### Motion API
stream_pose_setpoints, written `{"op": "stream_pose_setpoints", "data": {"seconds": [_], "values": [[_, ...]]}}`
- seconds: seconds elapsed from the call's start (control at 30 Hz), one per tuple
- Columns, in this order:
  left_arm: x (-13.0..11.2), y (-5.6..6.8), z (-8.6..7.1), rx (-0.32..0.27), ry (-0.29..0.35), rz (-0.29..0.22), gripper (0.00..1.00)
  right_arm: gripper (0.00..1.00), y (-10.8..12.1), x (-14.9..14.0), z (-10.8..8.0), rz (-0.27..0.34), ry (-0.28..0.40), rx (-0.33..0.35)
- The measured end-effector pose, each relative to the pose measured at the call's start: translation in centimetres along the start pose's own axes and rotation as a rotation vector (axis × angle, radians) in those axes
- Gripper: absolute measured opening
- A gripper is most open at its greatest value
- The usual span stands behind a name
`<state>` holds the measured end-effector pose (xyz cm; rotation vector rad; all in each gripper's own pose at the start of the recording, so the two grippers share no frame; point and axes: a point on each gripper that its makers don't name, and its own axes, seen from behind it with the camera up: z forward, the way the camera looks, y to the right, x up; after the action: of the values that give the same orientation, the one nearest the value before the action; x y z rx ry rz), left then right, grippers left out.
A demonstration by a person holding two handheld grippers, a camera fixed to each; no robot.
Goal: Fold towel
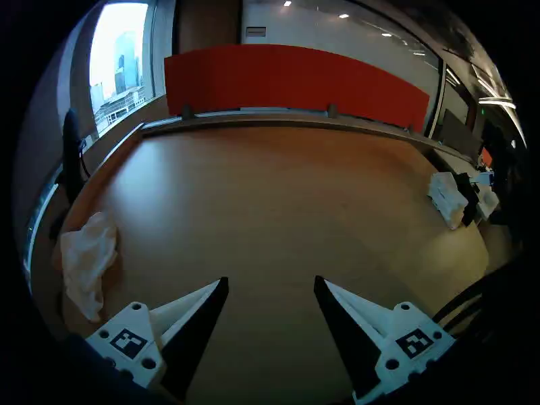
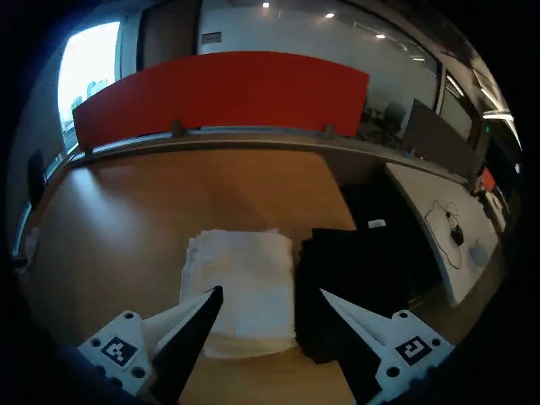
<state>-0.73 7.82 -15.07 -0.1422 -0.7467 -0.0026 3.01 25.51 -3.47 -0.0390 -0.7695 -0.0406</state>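
Observation:
A crumpled white towel (image 1: 86, 263) lies at the left edge of the wooden table (image 1: 270, 202), left of my left gripper (image 1: 270, 287), which stands open over bare wood with nothing between its fingers. In the right gripper view a neatly folded stack of white towels (image 2: 239, 293) lies on the table just ahead of my right gripper (image 2: 268, 295), which is open and holds nothing. A stack of folded black towels (image 2: 354, 283) sits right beside the white stack. In the left gripper view the same white stack (image 1: 447, 198) shows far right.
A red partition (image 2: 223, 91) runs along the table's far edge. To the right stands a second white desk (image 2: 439, 223) with a cable and a mouse on it. A window (image 1: 118, 57) is at the left. Black chairs stand left of the table.

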Motion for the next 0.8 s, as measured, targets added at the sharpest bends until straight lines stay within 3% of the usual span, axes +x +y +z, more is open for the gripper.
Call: {"op": "stream_pose_setpoints", "data": {"seconds": [0.23, 0.8], "values": [[0.1, -0.1, -0.1, 0.002, 0.004, 0.002, 0.94, 1.0, -0.8, 1.5, -0.3, 0.023, 0.077, 0.003], [0.5, -0.1, -0.1, 0.004, 0.018, -0.003, 0.94, 1.0, -3.4, 6.9, -2.9, 0.04, 0.369, -0.002]]}}
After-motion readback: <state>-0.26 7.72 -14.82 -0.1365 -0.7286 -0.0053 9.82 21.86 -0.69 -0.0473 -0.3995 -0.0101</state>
